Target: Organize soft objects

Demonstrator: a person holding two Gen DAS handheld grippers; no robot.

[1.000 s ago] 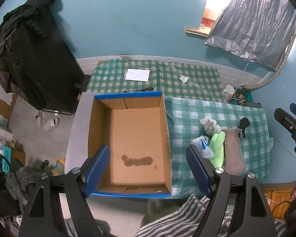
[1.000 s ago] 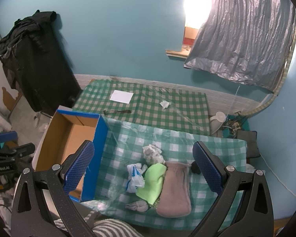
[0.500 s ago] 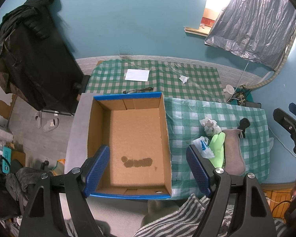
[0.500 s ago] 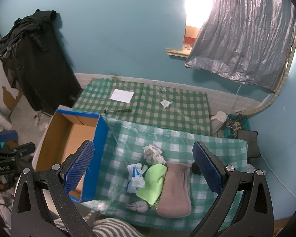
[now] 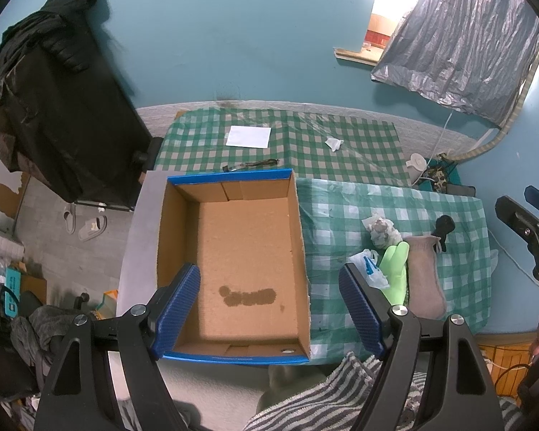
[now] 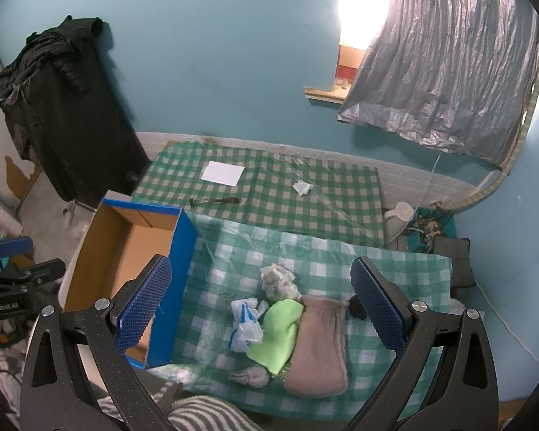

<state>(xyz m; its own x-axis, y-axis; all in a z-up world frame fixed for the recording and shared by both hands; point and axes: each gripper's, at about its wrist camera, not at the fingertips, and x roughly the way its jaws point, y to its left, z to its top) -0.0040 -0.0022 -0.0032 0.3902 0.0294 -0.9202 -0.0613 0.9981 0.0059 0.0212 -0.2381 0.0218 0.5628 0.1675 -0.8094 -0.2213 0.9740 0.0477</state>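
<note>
The cardboard box (image 5: 240, 262) is sitting open-topped and empty at the left edge of the desk (image 5: 460, 280), a dark stain on its floor; judging by the task, it is waiting to receive the soft things. Those are lying in a tight cluster on the checked cloth to the right of the box, well apart from its blue wall.

Nearest the box is a crumpled white plastic bag (image 6: 246, 323). Just beyond it a green mitt (image 6: 278, 334) is touching a pinkish-brown pouch (image 6: 318, 352); both are lying flat, side by side, long axes running roughly parallel to the box's long side, from the near edge of the desk toward the wall, the pouch's gathered opening pointing away from the person. A wad of printed fabric (image 6: 278, 280) is resting on the far side of the mitt, a small grey knotted piece (image 6: 249, 377) on the near side, and a small dark object (image 5: 443, 228) beyond the pouch.

The left gripper (image 5: 269, 309) is hovering above the box, fingers spread wide and grasping nothing. The right gripper (image 6: 262, 309) is hanging above the cluster, likewise released and empty, the bag and mitt framed between its fingers, probably lining up a first pick.
</note>
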